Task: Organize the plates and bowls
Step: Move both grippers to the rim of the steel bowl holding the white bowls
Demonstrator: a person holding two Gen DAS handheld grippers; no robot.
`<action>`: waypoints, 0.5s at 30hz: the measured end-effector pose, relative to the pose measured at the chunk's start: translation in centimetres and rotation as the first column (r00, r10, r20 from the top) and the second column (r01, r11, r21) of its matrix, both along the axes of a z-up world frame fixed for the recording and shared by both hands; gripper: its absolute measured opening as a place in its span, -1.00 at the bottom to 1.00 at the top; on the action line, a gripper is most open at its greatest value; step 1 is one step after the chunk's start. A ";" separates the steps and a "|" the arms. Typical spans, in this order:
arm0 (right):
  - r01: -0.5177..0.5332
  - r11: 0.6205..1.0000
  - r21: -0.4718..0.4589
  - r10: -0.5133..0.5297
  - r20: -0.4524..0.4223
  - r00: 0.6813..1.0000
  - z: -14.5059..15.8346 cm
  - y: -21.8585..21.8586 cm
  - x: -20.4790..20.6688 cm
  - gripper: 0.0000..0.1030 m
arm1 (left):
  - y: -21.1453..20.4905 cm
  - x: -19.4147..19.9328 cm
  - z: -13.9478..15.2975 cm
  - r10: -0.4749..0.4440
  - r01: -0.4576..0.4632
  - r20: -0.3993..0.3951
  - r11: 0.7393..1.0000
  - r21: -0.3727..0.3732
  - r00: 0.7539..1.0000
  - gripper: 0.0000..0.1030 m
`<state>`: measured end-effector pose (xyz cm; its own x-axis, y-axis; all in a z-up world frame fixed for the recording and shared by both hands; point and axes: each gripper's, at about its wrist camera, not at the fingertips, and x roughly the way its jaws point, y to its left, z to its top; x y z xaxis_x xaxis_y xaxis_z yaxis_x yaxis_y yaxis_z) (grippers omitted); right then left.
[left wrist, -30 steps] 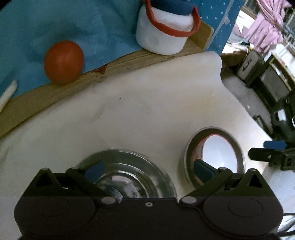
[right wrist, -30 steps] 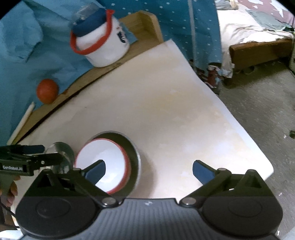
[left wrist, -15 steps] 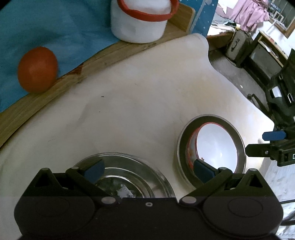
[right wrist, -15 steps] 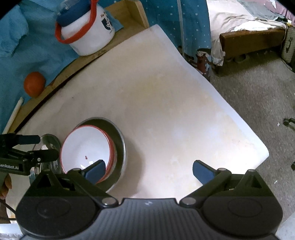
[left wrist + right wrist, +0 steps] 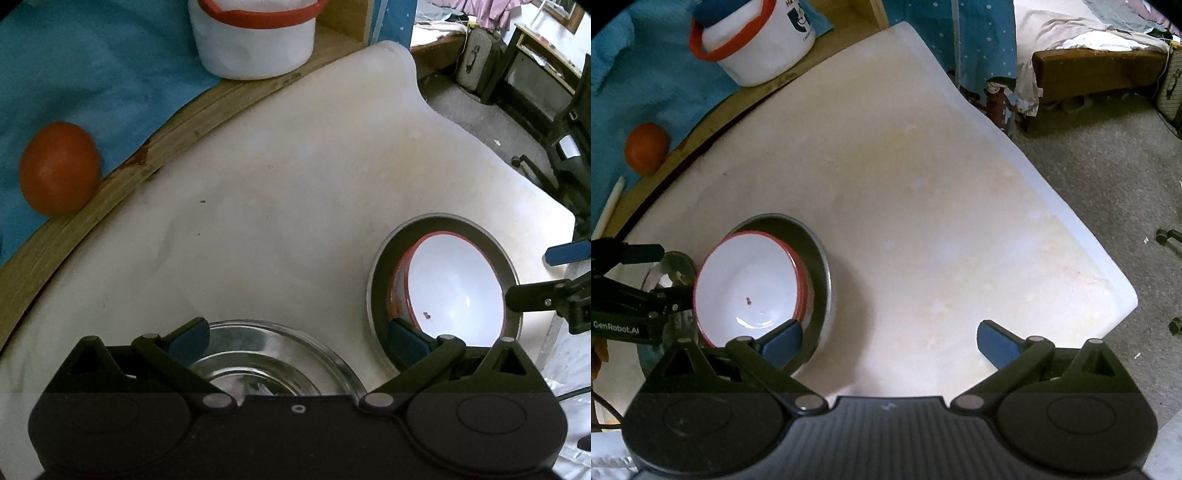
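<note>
Illumination is moderate and diffuse in both views. The pale surface (image 5: 923, 206) reads evenly bright, without clipped highlights. A small specular glint sits inside the white bowl (image 5: 750, 291), ahead-left of the right gripper (image 5: 889, 341). The metal plate (image 5: 823, 280) casts a soft shadow toward that gripper. Fisheye distortion bows straight edges strongly near the borders, and dark vignetting fills the upper corners. Focus is slightly soft throughout; the glass bowl (image 5: 266, 354) beneath the left gripper (image 5: 298, 341) shows faint reflections.

Your left gripper (image 5: 295, 341) and right gripper (image 5: 889, 339) are black, with blue pads (image 5: 408, 341) and silver screws; "GenRobot.AI" marks one.
</note>
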<state>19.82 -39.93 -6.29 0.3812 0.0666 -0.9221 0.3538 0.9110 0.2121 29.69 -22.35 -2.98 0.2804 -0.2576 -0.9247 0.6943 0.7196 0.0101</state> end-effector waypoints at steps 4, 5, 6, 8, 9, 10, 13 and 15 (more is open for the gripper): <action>-0.003 1.000 0.000 0.003 -0.014 1.000 -0.3 0.0 0.2 0.99 | -0.6 -0.1 -0.1 -0.014 0.013 0.020 1.000 0.026 1.000 0.98; -0.003 1.000 0.000 0.003 -0.015 1.000 -0.3 0.0 0.3 0.99 | -0.7 -0.1 -0.1 -0.018 0.017 0.025 0.999 0.031 1.000 0.98; -0.003 1.000 0.000 0.003 -0.017 1.000 -0.4 0.0 0.3 0.99 | -0.8 -0.1 -0.2 -0.021 0.020 0.028 0.999 0.036 0.999 0.98; -0.003 1.000 0.000 0.003 -0.021 1.000 -0.5 -0.1 0.5 0.99 | -1.1 -0.1 -0.2 -0.028 0.027 0.037 0.999 0.042 0.999 0.98; -0.004 1.000 0.001 0.004 -0.023 1.000 -0.6 -0.1 0.6 0.99 | -1.2 -0.1 -0.1 -0.032 0.030 0.042 0.999 0.044 0.999 0.98; -0.003 1.000 0.002 0.003 -0.026 1.000 -0.7 -0.2 0.6 0.99 | -1.3 0.0 -0.1 -0.035 0.033 0.044 0.998 0.045 0.998 0.98; -0.006 1.000 0.001 0.006 -0.029 1.000 -0.8 -0.2 0.8 0.99 | -1.3 0.1 -0.2 -0.040 0.038 0.051 0.998 0.040 0.998 0.97; -0.010 1.000 -0.007 0.010 -0.030 1.000 -0.9 -0.2 0.9 0.99 | -1.4 0.2 -0.1 -0.051 0.049 0.056 0.998 0.032 0.997 0.92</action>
